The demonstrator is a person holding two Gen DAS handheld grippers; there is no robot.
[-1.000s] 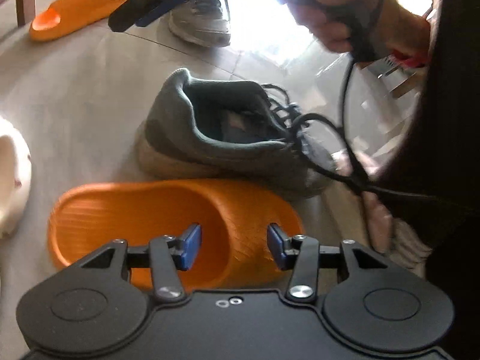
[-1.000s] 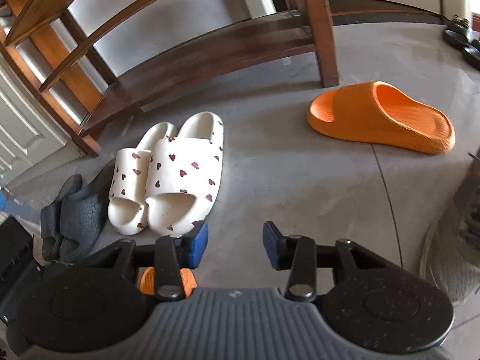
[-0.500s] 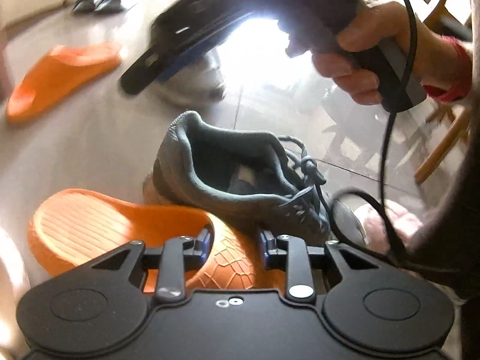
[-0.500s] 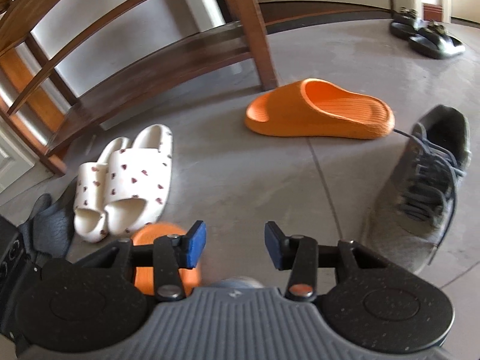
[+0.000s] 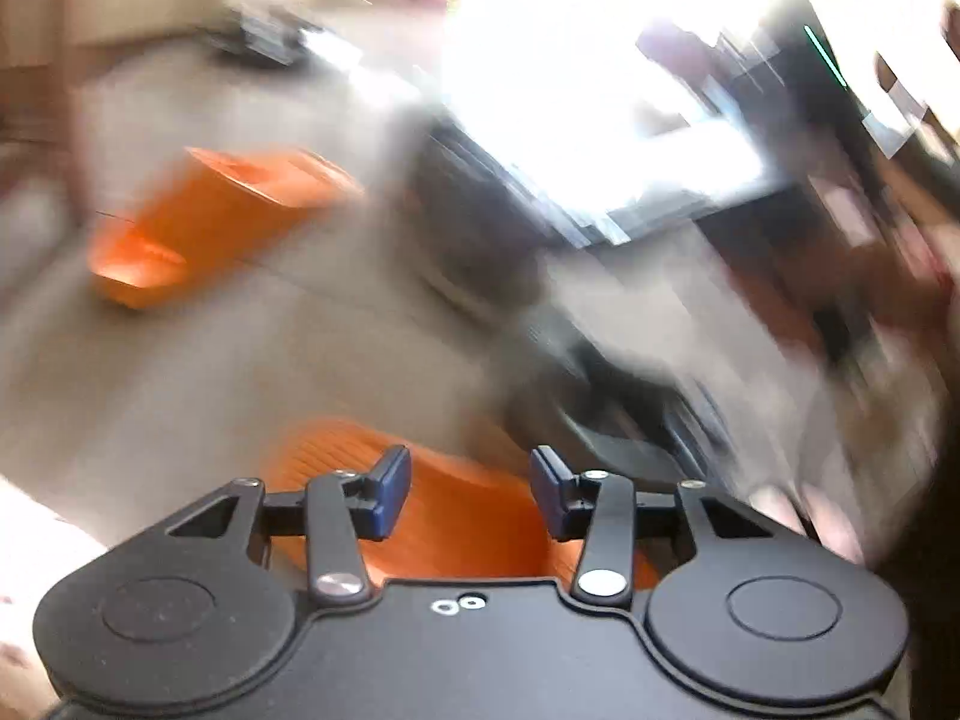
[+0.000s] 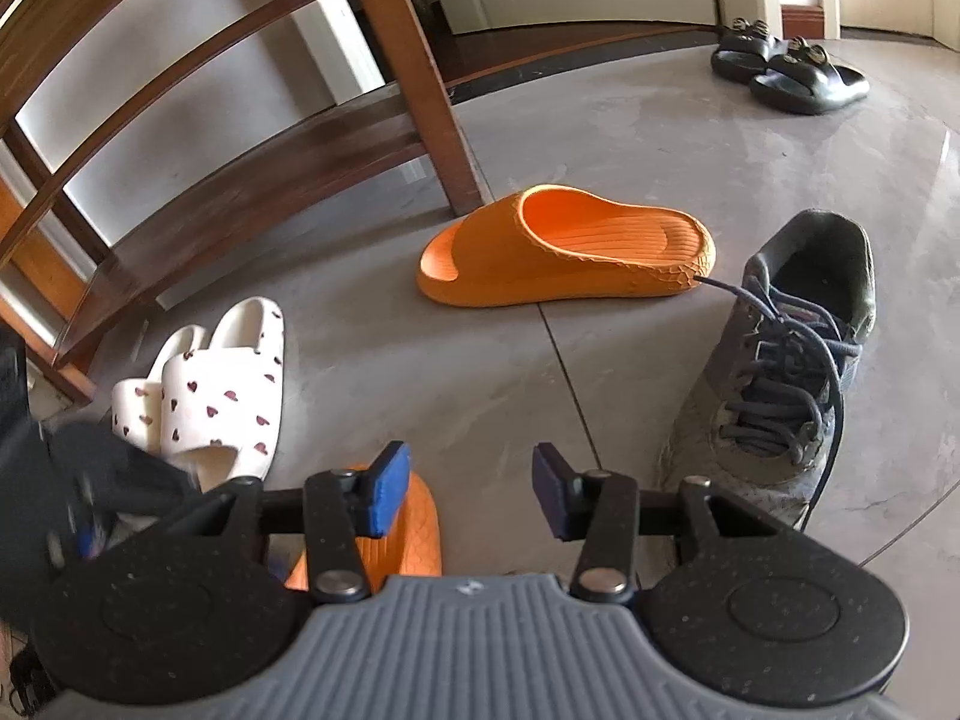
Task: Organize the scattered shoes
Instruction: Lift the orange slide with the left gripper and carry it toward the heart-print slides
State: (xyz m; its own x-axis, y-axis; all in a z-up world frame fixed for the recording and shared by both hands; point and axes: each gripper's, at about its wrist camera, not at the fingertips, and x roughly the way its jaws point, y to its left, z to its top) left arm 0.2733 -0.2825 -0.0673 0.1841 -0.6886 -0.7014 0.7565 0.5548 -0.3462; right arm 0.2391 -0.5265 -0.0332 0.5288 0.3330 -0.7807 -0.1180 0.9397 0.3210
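Note:
The left wrist view is badly blurred. My left gripper (image 5: 471, 495) hangs over the near orange slipper (image 5: 462, 528); its jaws are opening, the pads apart and off the slipper. A smeared grey sneaker (image 5: 624, 414) lies just behind it, and a second orange slipper (image 5: 210, 228) further off to the left. My right gripper (image 6: 469, 495) is over bare floor, jaws opening, nothing between them. Ahead of it lie the far orange slipper (image 6: 564, 252) and a grey laced sneaker (image 6: 780, 372). The near orange slipper's tip (image 6: 414, 534) shows under its left finger.
A wooden shoe rack (image 6: 240, 198) stands at the back left, its post (image 6: 420, 78) close to the far slipper. White heart-print slippers (image 6: 210, 384) sit in front of it. A black pair (image 6: 786, 69) lies far right. The left gripper (image 6: 90, 480) blurs the lower left corner.
The left gripper's jaws narrowed over the near orange slipper, then widened, and its view swung into heavy blur. The right view panned, bringing the grey sneaker and black pair into sight.

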